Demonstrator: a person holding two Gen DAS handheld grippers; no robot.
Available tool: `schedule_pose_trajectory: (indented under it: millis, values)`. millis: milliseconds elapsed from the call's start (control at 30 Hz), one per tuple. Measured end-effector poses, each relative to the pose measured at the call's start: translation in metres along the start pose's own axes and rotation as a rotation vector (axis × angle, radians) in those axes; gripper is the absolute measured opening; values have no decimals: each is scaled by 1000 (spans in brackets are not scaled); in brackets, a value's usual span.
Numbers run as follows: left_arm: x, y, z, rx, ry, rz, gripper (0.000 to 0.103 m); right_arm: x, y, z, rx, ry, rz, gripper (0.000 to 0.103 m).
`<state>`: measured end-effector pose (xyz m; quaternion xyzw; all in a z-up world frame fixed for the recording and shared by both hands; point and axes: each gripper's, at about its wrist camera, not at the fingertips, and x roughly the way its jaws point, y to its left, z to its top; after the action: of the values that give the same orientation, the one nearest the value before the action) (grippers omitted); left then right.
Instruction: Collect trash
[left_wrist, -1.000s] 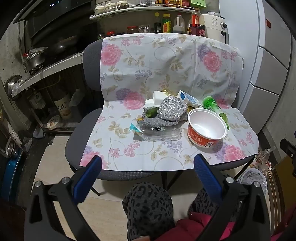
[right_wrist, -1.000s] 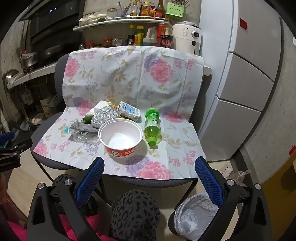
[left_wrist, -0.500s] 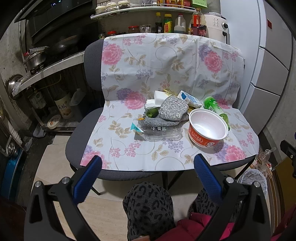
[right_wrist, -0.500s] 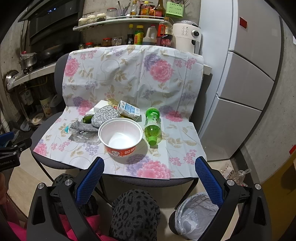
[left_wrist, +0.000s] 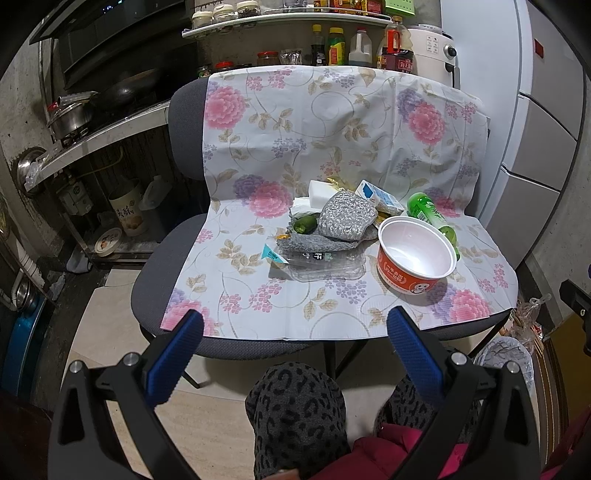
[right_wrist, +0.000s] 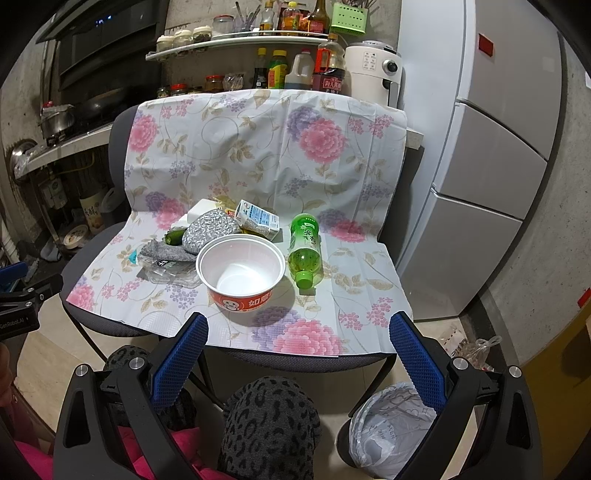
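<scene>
Trash (right_wrist: 207, 240) all sits untouched on the cloth-draped chair (right_wrist: 354, 354), bowl (right_wrist: 241, 273) and bottle (right_wrist: 305, 247) nearest me, while I hold both the left claw (left_wrist: 295, 343) and right claw (right_wrist: 299, 343) wide apart and empty, so nothing has reached the lined bin (right_wrist: 391, 428) yet.

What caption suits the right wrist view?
Open right tongs face a noodle bowl and green bottle on a floral-covered chair.

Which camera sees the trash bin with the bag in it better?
The right wrist view. There the bag-lined bin sits on the floor below the chair's front edge, its open mouth partly behind a finger. The left wrist view catches only a sliver of it at the right.
</scene>
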<state>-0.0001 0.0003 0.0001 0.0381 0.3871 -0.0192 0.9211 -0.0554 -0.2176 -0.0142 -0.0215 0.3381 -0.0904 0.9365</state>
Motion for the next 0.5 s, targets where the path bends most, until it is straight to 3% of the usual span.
schedule_pose_trajectory:
  millis: [500]
  values:
    - [0, 0, 0, -1, 0, 0, 96, -1, -1, -1, 0, 1, 0, 97]
